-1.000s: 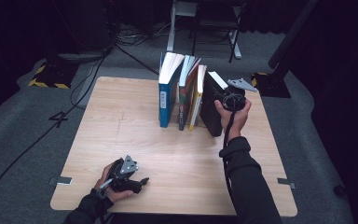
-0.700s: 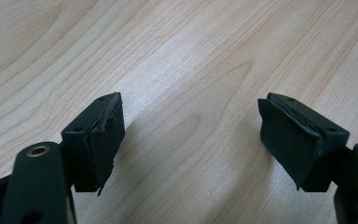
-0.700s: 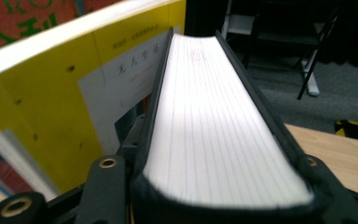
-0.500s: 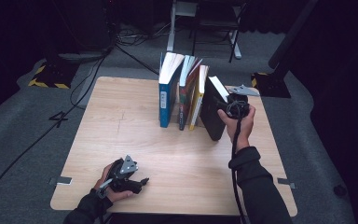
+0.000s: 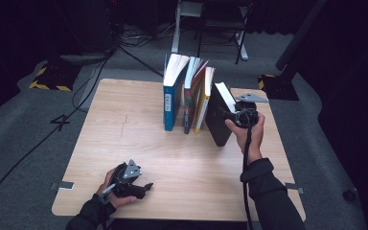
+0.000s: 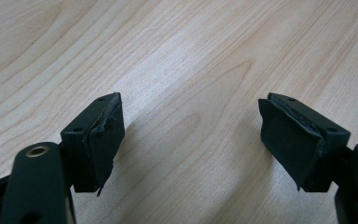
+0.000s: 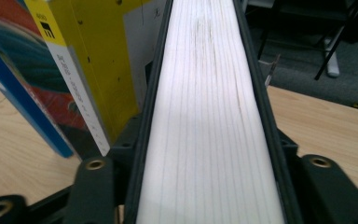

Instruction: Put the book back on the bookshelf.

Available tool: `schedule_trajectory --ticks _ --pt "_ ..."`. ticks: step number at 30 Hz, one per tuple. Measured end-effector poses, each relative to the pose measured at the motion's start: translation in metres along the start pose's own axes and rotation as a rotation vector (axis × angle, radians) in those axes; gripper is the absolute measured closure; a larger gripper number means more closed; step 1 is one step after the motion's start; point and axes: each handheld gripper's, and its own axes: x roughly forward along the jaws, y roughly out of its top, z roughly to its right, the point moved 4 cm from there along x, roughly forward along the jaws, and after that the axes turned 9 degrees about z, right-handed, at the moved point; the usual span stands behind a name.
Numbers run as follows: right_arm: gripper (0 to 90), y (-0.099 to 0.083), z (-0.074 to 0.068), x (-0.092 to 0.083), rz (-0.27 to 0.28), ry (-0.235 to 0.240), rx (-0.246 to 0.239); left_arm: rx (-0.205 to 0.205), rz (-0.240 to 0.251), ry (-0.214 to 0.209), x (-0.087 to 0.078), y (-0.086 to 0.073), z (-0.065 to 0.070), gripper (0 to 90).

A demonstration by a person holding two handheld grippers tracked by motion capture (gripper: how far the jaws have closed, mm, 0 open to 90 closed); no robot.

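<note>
Right gripper (image 5: 230, 115), jaws just widening, straddles the black book (image 5: 218, 120) beside the row; left gripper (image 5: 141, 188) rests open, empty, on the counter (image 5: 124, 120).

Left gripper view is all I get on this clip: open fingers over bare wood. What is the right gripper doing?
Observer: The right gripper is at a black-covered book standing toward the far side of the table. Its fingers straddle the book's page edge and have just been opening.
Operator: Is that book alone?
Observer: No. Three more stand to its left: a yellow book nearest, a red-patterned book, then a blue book.
Operator: Where is my gripper against all that?
Observer: The left gripper is low at the near left edge, well apart from the books.
</note>
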Motion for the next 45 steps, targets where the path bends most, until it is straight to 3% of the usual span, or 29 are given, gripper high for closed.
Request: schedule_trajectory --ticks 5,8,11,15,25,31,45 --pt "36.4 0.002 0.009 0.008 -0.025 0.014 0.042 0.000 0.000 0.000 0.000 0.000 0.000 22.0" --pt "37.2 0.006 0.010 0.014 -0.028 0.011 0.030 -0.001 0.000 -0.003 0.000 0.000 0.000 22.0" --pt "44.3 0.012 0.010 0.016 -0.035 0.021 0.043 -0.001 -0.001 -0.001 0.000 0.000 0.000 22.0" --pt "49.4 0.017 0.006 0.018 -0.071 -0.019 -0.013 -0.001 -0.001 -0.004 0.000 0.000 0.000 22.0" --pt "52.5 0.032 0.007 0.025 -0.058 -0.050 -0.022 0.006 0.001 -0.011 0.000 0.000 0.001 22.1" --pt "52.7 0.038 0.008 0.032 -0.025 -0.073 0.003 0.013 0.001 -0.017 0.000 0.000 0.002 22.2" --pt "52.8 0.060 0.014 0.059 0.012 -0.116 0.020 0.021 -0.001 -0.032 -0.001 -0.001 0.003 22.3"
